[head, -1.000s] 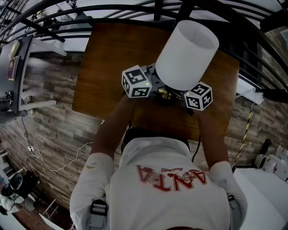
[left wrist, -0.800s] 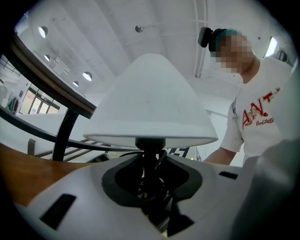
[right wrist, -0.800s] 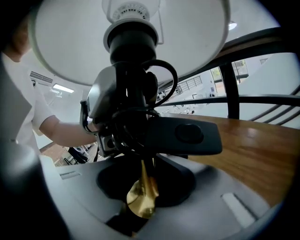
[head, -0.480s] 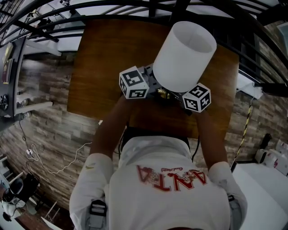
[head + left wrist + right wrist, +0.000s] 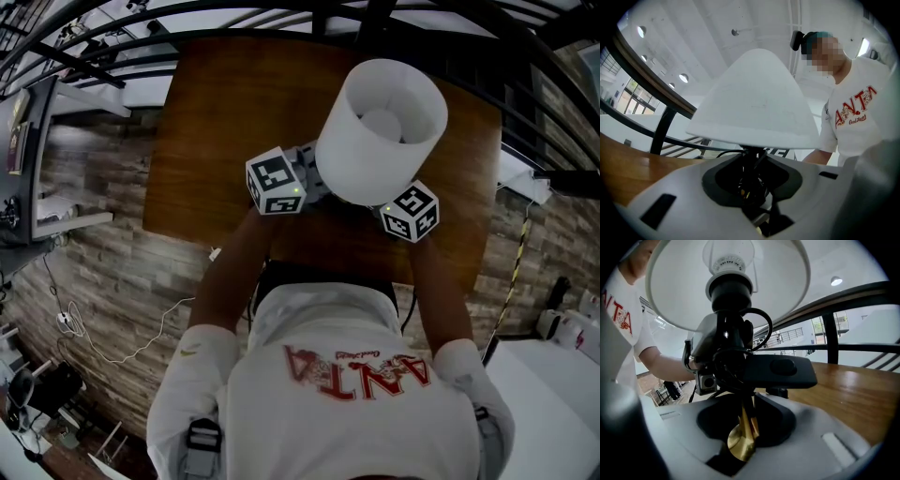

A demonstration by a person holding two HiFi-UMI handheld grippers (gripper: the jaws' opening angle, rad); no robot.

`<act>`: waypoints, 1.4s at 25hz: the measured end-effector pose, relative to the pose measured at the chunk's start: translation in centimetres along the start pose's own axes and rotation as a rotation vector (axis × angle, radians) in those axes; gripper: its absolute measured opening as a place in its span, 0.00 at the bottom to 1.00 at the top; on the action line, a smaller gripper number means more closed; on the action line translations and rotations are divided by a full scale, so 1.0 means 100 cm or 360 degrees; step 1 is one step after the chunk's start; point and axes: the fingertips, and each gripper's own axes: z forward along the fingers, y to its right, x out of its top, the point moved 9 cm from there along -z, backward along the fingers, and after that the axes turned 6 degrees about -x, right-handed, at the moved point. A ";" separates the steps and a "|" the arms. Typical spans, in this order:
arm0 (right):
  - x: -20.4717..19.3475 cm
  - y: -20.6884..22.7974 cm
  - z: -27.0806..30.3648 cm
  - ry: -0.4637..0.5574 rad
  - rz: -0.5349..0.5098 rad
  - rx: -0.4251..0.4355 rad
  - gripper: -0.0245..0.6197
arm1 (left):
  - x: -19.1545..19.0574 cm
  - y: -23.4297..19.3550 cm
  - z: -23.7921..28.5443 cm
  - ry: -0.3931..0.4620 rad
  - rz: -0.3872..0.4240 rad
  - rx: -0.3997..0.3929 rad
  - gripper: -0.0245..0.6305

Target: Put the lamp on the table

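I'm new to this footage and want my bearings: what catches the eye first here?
A white-shaded lamp fills the upper middle of the head view, over a brown wooden table. The left gripper and right gripper clamp it from either side, underneath.

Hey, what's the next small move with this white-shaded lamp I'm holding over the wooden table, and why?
Probably lower it straight down, both claws closed. The left claw and right claw each grip the stem of the white-shaded brass-stemmed lamp, which looks upright above the brown wooden table; its base is hidden, so touchdown isn't confirmed.
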 end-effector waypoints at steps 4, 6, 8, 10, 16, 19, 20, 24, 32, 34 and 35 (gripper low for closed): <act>-0.006 -0.003 -0.005 0.0033 -0.0049 -0.0015 0.18 | -0.007 0.008 0.000 0.0037 0.0005 0.0001 0.20; -0.009 -0.006 -0.004 0.0043 -0.0070 -0.0018 0.18 | -0.010 0.012 -0.002 0.0036 0.0018 -0.0007 0.20; -0.013 -0.008 -0.004 0.0059 -0.0078 -0.0017 0.18 | -0.013 0.015 -0.003 0.0033 0.0030 -0.0006 0.20; -0.018 -0.007 -0.004 0.0069 -0.0089 -0.0024 0.18 | -0.016 0.018 -0.003 0.0021 0.0052 0.0000 0.20; -0.031 -0.013 -0.004 0.0094 -0.0121 -0.0058 0.19 | -0.028 0.030 -0.005 0.0002 0.0086 0.0007 0.20; -0.032 -0.014 -0.007 0.0105 -0.0144 -0.0047 0.19 | -0.030 0.035 -0.002 -0.0014 0.0101 0.0009 0.20; -0.033 -0.015 -0.008 0.0108 -0.0152 -0.0046 0.19 | -0.031 0.037 -0.002 -0.0022 0.0107 0.0006 0.20; -0.036 -0.016 -0.007 0.0122 -0.0179 -0.0045 0.20 | -0.034 0.040 -0.003 -0.0041 0.0118 0.0005 0.20; -0.040 -0.018 -0.004 0.0194 -0.0156 -0.0085 0.20 | -0.042 0.043 -0.011 0.0041 0.0120 0.0088 0.20; -0.041 -0.017 -0.004 0.0180 -0.0147 -0.0106 0.21 | -0.045 0.045 -0.013 0.0070 0.0100 0.0125 0.20; -0.043 -0.016 -0.004 0.0157 -0.0142 -0.0125 0.22 | -0.046 0.046 -0.015 0.0075 0.0092 0.0139 0.20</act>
